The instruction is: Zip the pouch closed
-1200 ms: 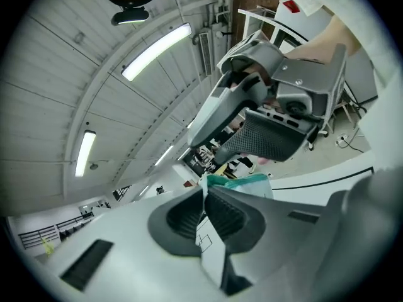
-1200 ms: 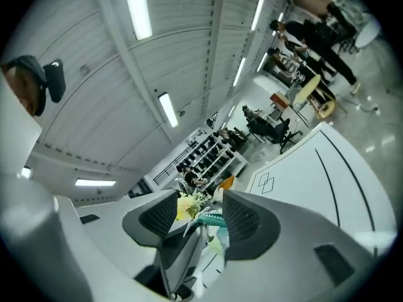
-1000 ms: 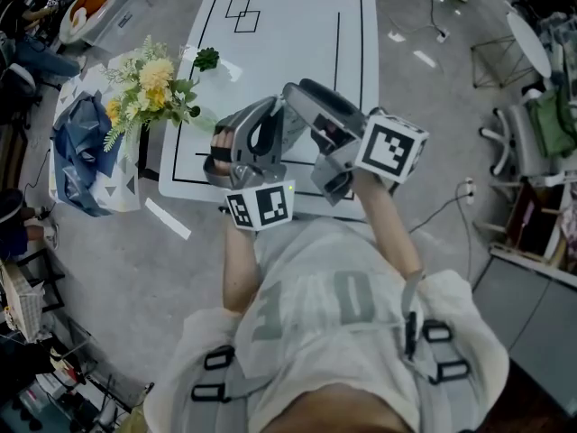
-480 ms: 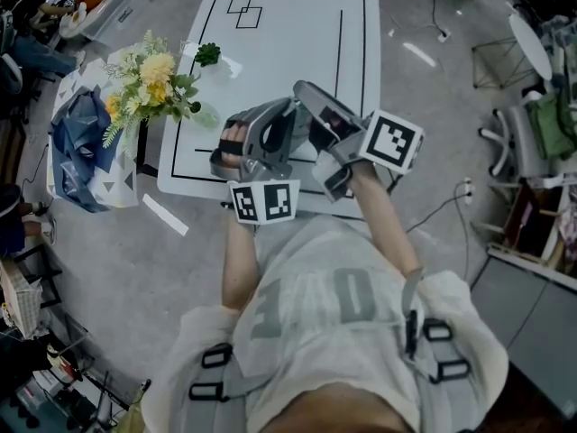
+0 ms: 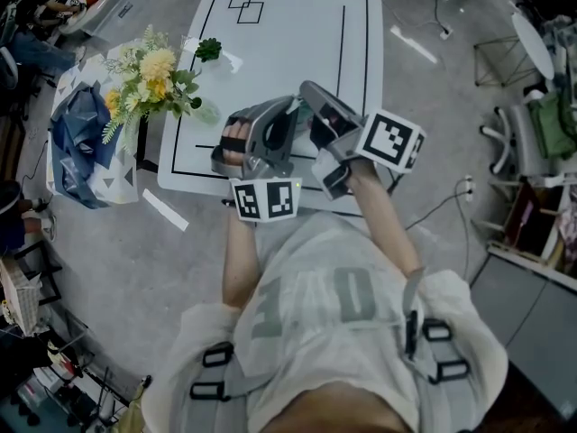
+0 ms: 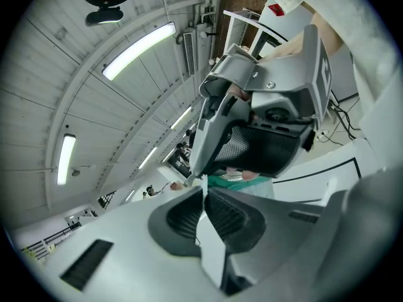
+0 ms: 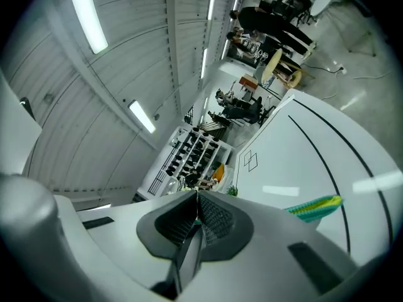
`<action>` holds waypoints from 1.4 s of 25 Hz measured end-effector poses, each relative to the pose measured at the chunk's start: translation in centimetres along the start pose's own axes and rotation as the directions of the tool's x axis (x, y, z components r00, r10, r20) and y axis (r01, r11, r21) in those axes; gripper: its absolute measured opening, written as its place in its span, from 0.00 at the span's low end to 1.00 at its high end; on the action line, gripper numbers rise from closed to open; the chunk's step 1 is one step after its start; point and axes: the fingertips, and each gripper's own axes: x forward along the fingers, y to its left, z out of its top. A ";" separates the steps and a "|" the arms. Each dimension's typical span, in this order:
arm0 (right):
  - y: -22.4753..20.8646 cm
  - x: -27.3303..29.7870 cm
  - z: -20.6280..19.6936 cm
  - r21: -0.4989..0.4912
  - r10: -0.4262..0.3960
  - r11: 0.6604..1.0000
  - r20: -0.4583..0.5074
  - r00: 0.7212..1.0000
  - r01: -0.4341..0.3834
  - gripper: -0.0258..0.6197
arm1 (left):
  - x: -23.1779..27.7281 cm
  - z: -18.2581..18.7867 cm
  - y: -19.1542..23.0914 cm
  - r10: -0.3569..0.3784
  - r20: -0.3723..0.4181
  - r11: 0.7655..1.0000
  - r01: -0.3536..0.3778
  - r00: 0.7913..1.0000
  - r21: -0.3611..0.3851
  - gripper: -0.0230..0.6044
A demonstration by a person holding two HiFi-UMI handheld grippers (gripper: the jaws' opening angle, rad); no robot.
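Both grippers meet in the air over the near edge of the white table (image 5: 288, 25). The teal pouch (image 6: 236, 180) shows just past the tips of my left gripper (image 6: 203, 189), whose jaws are shut with its edge at their tips. The right gripper's body (image 6: 264, 112) looms right behind it. My right gripper (image 7: 197, 197) is shut too, with a thin teal sliver between its pads. A teal and yellow striped part of the pouch (image 7: 315, 206) sticks out to its right. In the head view the left gripper (image 5: 287, 115) and right gripper (image 5: 308, 93) hide the pouch.
A bunch of yellow flowers (image 5: 149, 79) and a blue bag (image 5: 81, 133) stand on a side table at the left. A small green sprig (image 5: 208, 50) lies at the table's far left. Chairs (image 5: 532, 124) and a floor cable (image 5: 442, 210) are at the right.
The right gripper has rolled and sunk a little, and its jaws have come together. The left gripper has stayed almost still.
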 end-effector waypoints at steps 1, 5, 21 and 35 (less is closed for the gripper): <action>0.0 0.0 0.0 0.004 0.002 1.000 0.001 1.000 -0.002 0.06 | 0.0 0.0 0.0 0.000 -0.001 1.000 0.000 1.000 0.001 0.06; -0.3 0.0 0.0 -0.013 -0.021 1.000 0.009 1.000 0.021 0.05 | 0.0 -0.1 0.0 -0.003 0.002 1.000 0.003 1.000 -0.005 0.06; -4.0 -2.1 2.6 -0.115 -0.181 0.974 0.111 0.977 0.193 0.05 | -0.7 -0.7 2.2 0.040 0.016 0.990 -0.038 0.999 -0.138 0.06; -7.1 -4.7 4.7 -0.132 -0.267 0.947 0.179 0.947 0.292 0.05 | -2.5 -3.4 5.4 0.129 -0.058 0.968 -0.138 0.990 -0.210 0.06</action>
